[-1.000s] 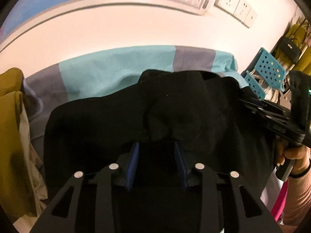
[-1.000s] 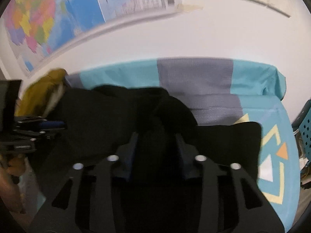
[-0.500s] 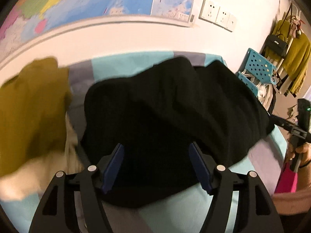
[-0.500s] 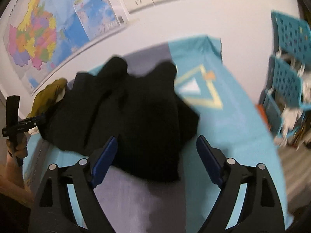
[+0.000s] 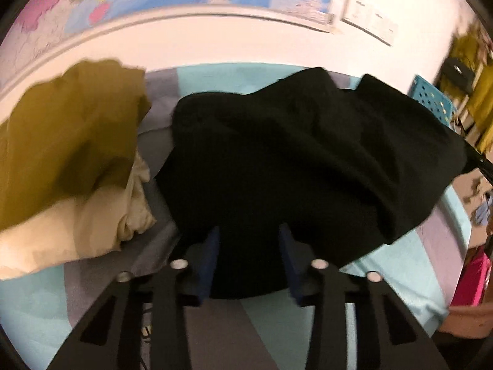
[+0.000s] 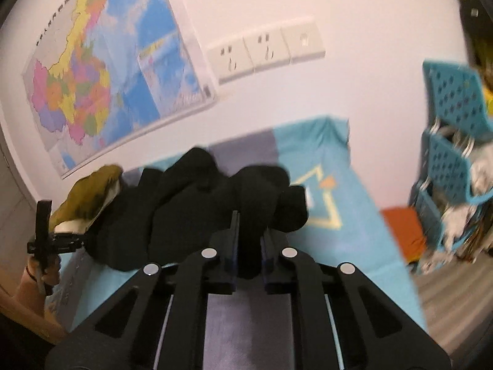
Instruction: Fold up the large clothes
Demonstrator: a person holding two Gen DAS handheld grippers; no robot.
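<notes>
The black garment [image 5: 308, 160] lies heaped on the teal-and-grey sheet [image 5: 409, 265] of the bed. My left fingers [image 5: 211, 256] have just closed in and pinch its near edge; my right fingers [image 6: 234, 240] have just closed on a fold. Beside it lies one olive garment [image 5: 61, 138] on one cream one [image 5: 80, 228]. One map [image 6: 101, 71], three sockets [image 6: 265, 51], two blue crates [image 6: 453, 135] beyond.
</notes>
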